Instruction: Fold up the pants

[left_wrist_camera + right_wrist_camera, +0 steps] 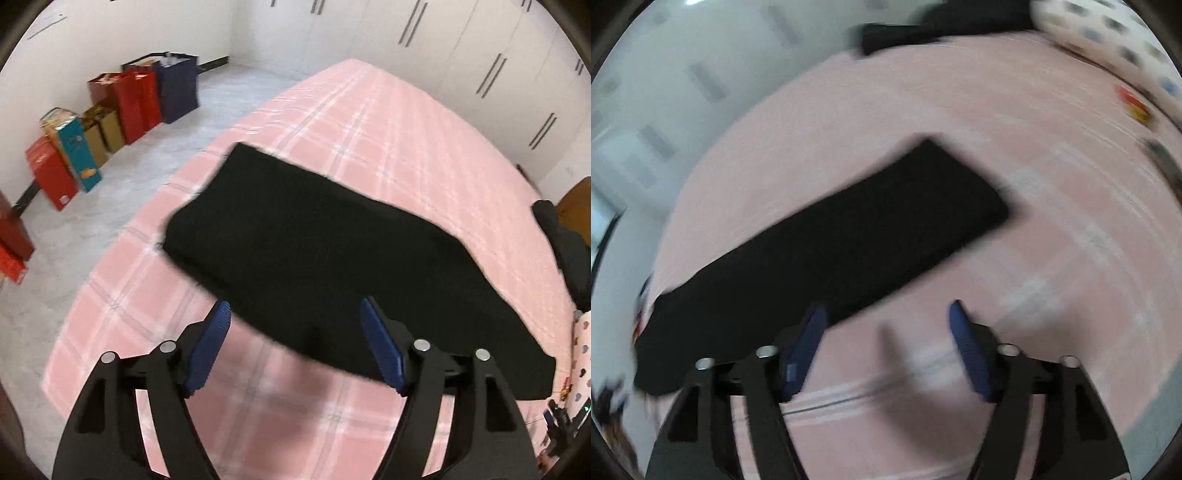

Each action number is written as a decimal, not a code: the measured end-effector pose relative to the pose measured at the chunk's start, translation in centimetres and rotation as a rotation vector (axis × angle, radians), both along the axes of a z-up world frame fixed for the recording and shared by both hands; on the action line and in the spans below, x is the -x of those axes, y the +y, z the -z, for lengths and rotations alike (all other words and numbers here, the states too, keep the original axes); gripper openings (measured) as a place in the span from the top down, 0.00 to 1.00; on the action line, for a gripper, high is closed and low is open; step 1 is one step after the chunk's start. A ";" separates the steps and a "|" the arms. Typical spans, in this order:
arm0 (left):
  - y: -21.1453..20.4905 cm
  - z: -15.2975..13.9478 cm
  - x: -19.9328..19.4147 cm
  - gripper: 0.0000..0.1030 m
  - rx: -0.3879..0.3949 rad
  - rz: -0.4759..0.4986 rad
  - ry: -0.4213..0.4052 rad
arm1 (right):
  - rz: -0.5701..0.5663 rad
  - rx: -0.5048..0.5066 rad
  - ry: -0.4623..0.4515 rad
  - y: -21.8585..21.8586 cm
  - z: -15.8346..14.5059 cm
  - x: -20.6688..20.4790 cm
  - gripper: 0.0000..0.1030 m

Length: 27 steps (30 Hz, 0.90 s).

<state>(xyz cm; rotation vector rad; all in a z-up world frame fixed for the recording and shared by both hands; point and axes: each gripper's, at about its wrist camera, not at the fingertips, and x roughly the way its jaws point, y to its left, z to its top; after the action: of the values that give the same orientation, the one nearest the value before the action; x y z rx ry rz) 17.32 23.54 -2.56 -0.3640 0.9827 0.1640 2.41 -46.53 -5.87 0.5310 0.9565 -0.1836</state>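
The black pants (332,254) lie folded into a long flat band on the pink plaid bed (388,129). My left gripper (295,314) is open and empty, hovering above the near edge of the pants. In the right wrist view, which is motion-blurred, the pants (827,243) run diagonally from lower left to upper right. My right gripper (886,314) is open and empty, above the bed just beside the pants' near edge.
Coloured gift bags and boxes (110,122) line the wall on the floor to the left. White wardrobe doors (461,55) stand behind the bed. Another dark garment (569,251) and a patterned pillow (1108,44) lie at the bed's far side.
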 end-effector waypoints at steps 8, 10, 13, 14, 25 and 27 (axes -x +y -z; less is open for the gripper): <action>-4.7 6.8 -1.8 0.43 -0.134 0.074 0.117 | -0.492 -0.158 -0.073 20.1 -3.9 -18.2 0.50; -5.5 7.0 -1.0 0.43 -0.183 0.108 0.121 | -0.611 -0.127 -0.036 26.3 -3.3 -22.7 0.46; -5.2 7.3 -0.2 0.41 -0.161 0.123 0.105 | -0.717 -0.065 0.031 34.2 -1.1 -28.4 0.46; -4.9 7.3 0.0 0.41 -0.149 0.128 0.098 | -0.723 -0.054 0.055 35.6 -0.2 -30.0 0.46; -5.2 7.6 2.7 0.41 -0.119 0.153 0.063 | -0.825 0.115 0.174 43.5 5.4 -33.1 0.86; -5.0 8.1 3.1 0.37 -0.092 0.141 0.080 | -0.778 0.124 0.156 43.5 5.9 -34.6 0.92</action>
<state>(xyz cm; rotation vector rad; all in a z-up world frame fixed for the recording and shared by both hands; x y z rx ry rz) 14.25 18.50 -10.62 -0.2044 1.0726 0.0959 37.03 -2.98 -11.74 0.0044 1.2305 0.4188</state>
